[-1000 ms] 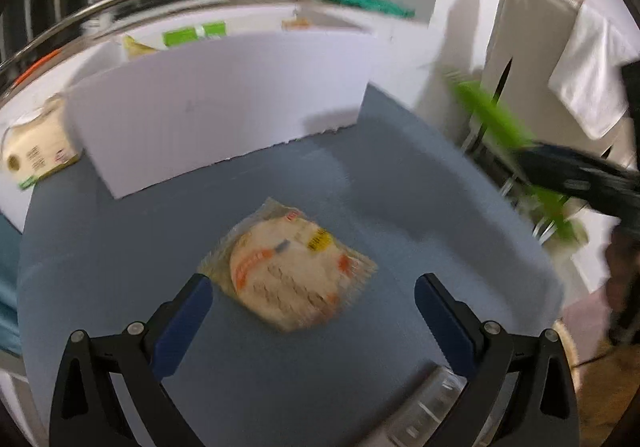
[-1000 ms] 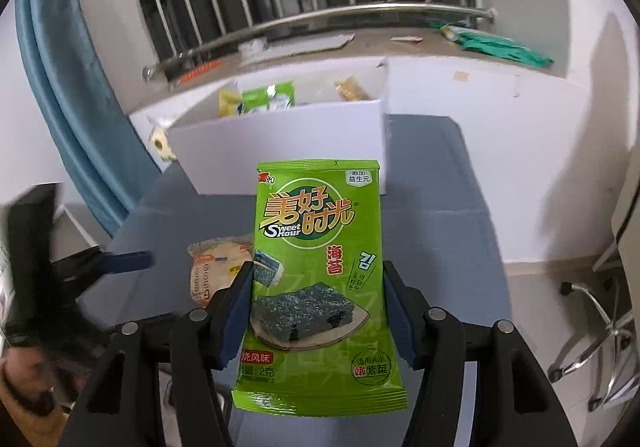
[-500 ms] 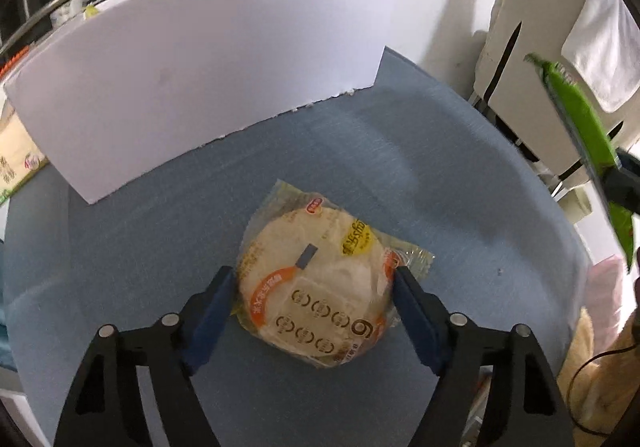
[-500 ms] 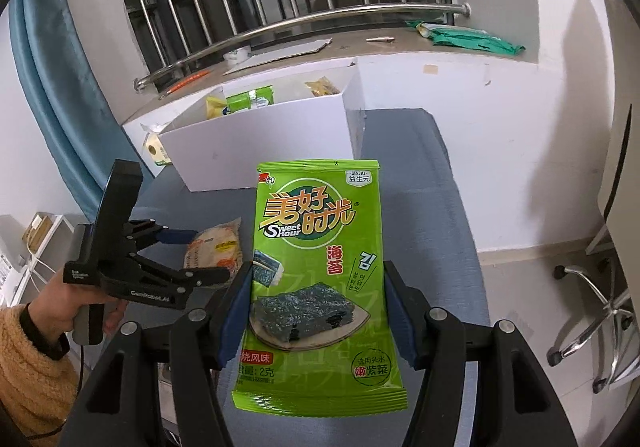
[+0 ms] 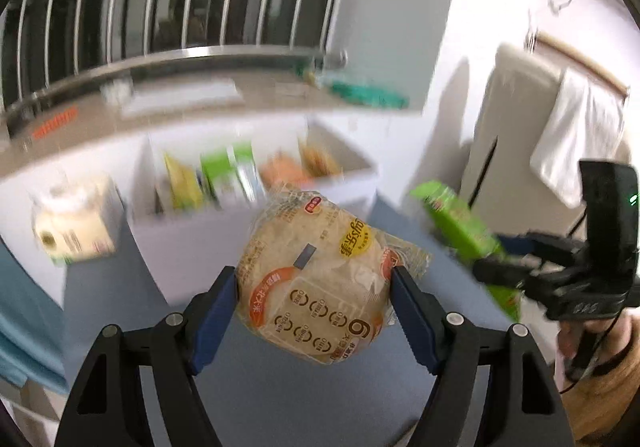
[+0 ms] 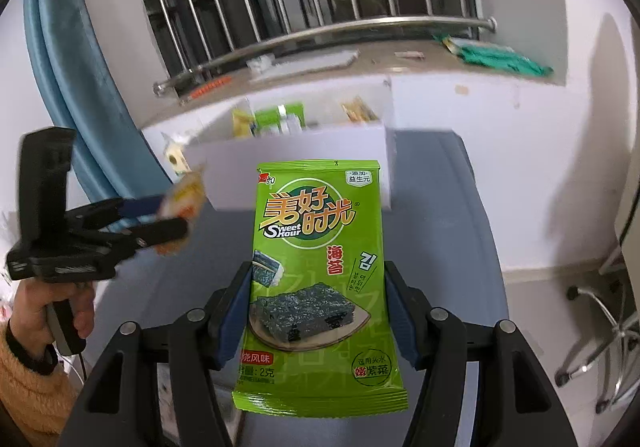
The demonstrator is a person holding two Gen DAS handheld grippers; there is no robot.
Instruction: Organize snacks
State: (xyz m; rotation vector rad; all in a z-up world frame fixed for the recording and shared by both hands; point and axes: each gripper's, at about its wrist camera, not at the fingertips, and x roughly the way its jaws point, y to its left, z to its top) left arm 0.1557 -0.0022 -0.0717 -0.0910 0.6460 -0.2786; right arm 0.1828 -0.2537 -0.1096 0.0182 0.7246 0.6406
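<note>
Both grippers are clamped on snacks. Left gripper (image 5: 314, 287) presses its blue pads against the two sides of a round rice cracker pack (image 5: 320, 275), a pale, puffy disc in crinkly clear wrap with an orange band and a yellow sticker; the pack hangs clear of the blue-grey table (image 5: 280, 399), tilted, in front of the white box (image 5: 188, 243). Its jaws have closed in from wide open within this last second and now sit tight on the wrapper. From the right wrist view the same pack (image 6: 182, 203) shows as a blurred pale-orange shape at the tip of the left gripper (image 6: 172, 215), which a hand (image 6: 52, 307) in a fuzzy tan sleeve grips by the handle.

Right gripper (image 6: 318, 299) pinches a flat, glossy green seaweed packet (image 6: 320, 267) by its side edges, upright, with the printed front facing the camera and a picture of dark seaweed sheets on a plate. The packet is held above the table (image 6: 460, 247), in front of the box (image 6: 296, 171). In the left wrist view this packet (image 5: 460, 231) appears edge-on as a green slab, well right of the cracker pack.

The box is a smooth white open-topped rectangle with snack packs standing inside, yellow, green and orange, blurred. A cream-coloured pack (image 5: 72, 219) sits just left of the box. Behind runs a stone-coloured sill (image 6: 320, 63) with a steel rail and window bars.
</note>
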